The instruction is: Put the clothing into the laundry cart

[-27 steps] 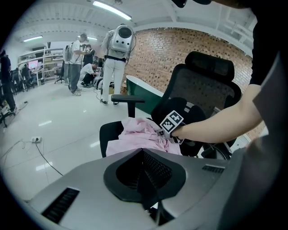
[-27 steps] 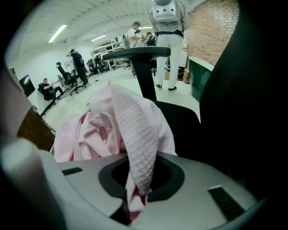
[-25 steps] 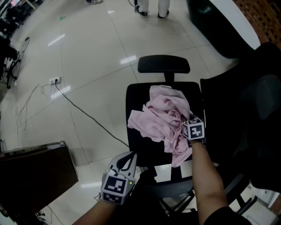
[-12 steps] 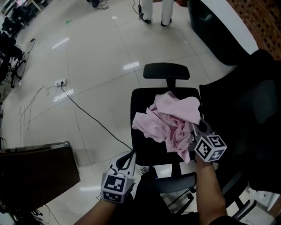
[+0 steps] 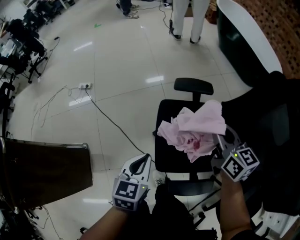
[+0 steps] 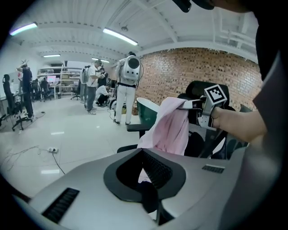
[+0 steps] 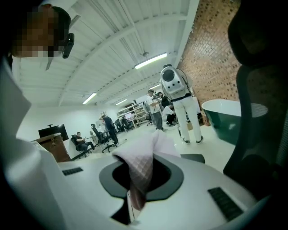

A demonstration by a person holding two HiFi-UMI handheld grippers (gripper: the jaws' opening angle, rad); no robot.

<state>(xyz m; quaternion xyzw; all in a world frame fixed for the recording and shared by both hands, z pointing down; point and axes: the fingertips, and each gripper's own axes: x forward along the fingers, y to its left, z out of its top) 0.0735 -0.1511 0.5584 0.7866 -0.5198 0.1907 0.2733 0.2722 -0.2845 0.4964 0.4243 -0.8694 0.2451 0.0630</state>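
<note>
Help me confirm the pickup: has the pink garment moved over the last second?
Yes. The pink garment, clamped in the right gripper, has been lifted up from the black chair's seat and hangs bunched.

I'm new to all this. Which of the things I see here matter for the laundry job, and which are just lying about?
Part of the job: pink garment, right gripper clamped on it, left gripper, laundry cart.

Just lying about: black office chair, power strip and cable on the floor, green tub, bystanders.
</note>
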